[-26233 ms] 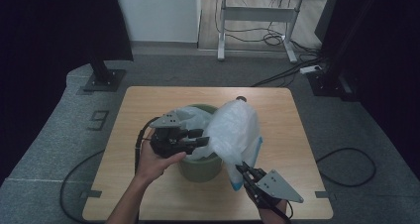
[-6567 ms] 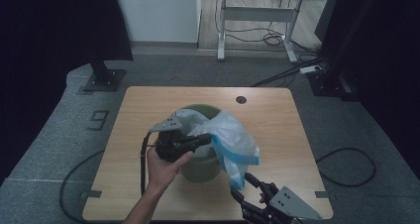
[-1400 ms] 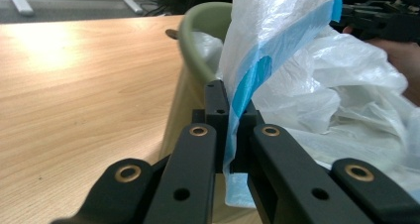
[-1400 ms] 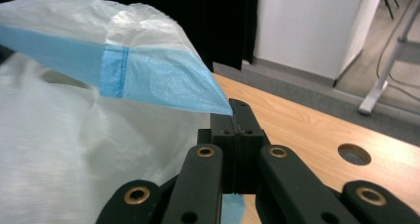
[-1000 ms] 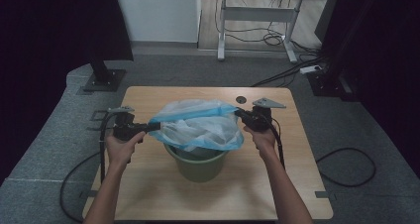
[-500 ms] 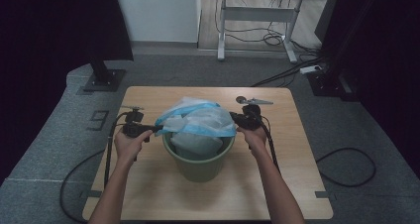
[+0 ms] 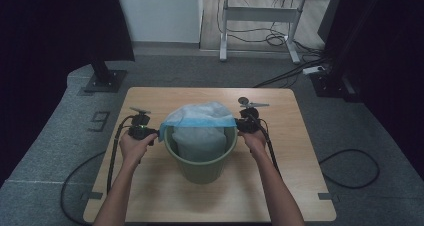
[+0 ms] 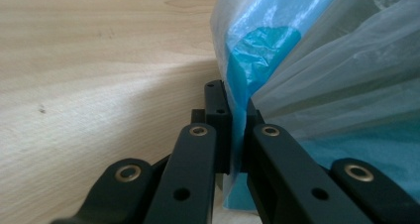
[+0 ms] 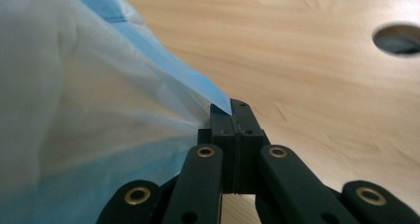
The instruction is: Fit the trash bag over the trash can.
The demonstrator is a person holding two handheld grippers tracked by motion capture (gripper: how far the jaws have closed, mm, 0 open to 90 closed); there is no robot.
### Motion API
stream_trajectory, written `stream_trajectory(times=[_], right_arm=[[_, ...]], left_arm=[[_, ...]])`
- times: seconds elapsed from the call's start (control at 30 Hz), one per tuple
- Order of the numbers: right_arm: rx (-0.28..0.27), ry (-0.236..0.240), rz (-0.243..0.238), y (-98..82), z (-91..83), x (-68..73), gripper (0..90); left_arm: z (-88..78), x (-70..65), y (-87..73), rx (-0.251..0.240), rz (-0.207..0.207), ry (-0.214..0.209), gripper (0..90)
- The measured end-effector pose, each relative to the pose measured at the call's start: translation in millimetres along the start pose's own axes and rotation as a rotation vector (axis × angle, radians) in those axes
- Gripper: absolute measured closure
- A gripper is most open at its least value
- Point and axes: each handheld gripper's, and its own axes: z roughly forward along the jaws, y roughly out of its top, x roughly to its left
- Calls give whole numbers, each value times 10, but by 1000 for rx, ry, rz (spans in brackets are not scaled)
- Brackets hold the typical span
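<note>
A green bin (image 7: 201,158) stands in the middle of the wooden table (image 7: 150,191). A translucent plastic bag with a blue rim (image 7: 200,121) is stretched over the bin's mouth, its body hanging inside. My left gripper (image 7: 156,133) at the bin's left is shut on the bag's blue edge (image 8: 236,110), which runs between the black jaws of that gripper (image 8: 236,130). At the bin's right, my right gripper (image 7: 238,127) is shut on the opposite edge of the bag (image 9: 218,102); this gripper's (image 9: 236,122) jaws stand pressed together.
A round cable hole (image 9: 400,38) lies in the table beyond the right gripper. Cables trail from both grippers off the table's near side. A white desk frame (image 7: 260,21) and a black stand base (image 7: 102,81) are on the floor behind.
Both hands have come down and inward with the bag's rim, which spread wide above the bin a second ago and now sits over the bin's mouth.
</note>
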Motion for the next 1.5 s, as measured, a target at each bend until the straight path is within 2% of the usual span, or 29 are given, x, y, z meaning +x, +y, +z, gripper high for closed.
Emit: stream_trajectory(times=[0.07, 0.13, 0.2, 0.23, 0.27, 0.3, 0.37, 0.43, 0.53, 0.63, 0.7, 0.8, 0.9, 1.0, 1.1, 1.13, 1.2, 1.23, 1.3, 1.37, 1.5], right_arm=[[2, 7, 31, -62, 3, -77, 890], [-7, 16, 52, -120, -24, -142, 890], [-25, 23, 45, -143, -58, -160, 888], [-38, 26, 47, -145, -91, -160, 859], [-71, 24, 49, -133, -166, -150, 788], [-81, 24, 49, -127, -196, -146, 739], [-123, -10, 54, -95, -345, -129, 577], [-139, -3, 71, -88, -465, -143, 506], [-152, 15, 47, -139, -664, -153, 451], [-161, 73, 20, -226, -822, -147, 438], [-185, 69, -9, -263, -886, -140, 438], [-206, 31, 0, -220, -852, -175, 443], [-251, 31, 17, -143, -798, -195, 446], [-284, 58, 54, -59, -791, -215, 438], [-283, 37, 41, -27, -828, -219, 426], [-295, 42, 57, -26, -856, -232, 419], [-327, 119, 133, -25, -921, -303, 412], [-332, 133, 158, -23, -932, -329, 412], [-324, 124, 156, -21, -922, -347, 412], [-290, 114, 134, -22, -854, -339, 412], [-241, 128, 113, -30, -675, -307, 408]], left_arm=[[-19, 49, -45, -20, -6, -16, 899], [-48, 63, -88, -47, -6, -51, 899], [-68, 45, -103, -57, 9, -56, 899], [-85, 22, -108, -63, 21, -58, 898], [-90, 15, -110, -69, 23, -59, 898], [-105, 4, -112, -74, 30, -62, 898], [-129, -4, -117, -85, 39, -71, 897], [-136, -10, -124, -87, 43, -76, 895], [-128, -26, -132, -91, 45, -79, 892], [-116, -54, -135, -92, 52, -81, 891], [-102, -58, -129, -98, 51, -88, 892], [-91, -64, -119, -109, 43, -84, 889], [-105, -73, -117, -121, 46, -80, 889], [-118, -69, -106, -123, 49, -73, 889], [-127, -76, -93, -122, 53, -73, 889], [-125, -88, -91, -119, 59, -73, 889], [-111, -114, -92, -120, 64, -74, 888], [-105, -128, -94, -121, 67, -74, 888], [-98, -148, -94, -120, 71, -74, 889], [-99, -156, -92, -123, 71, -75, 889], [-109, -163, -75, -123, 70, -72, 889]])
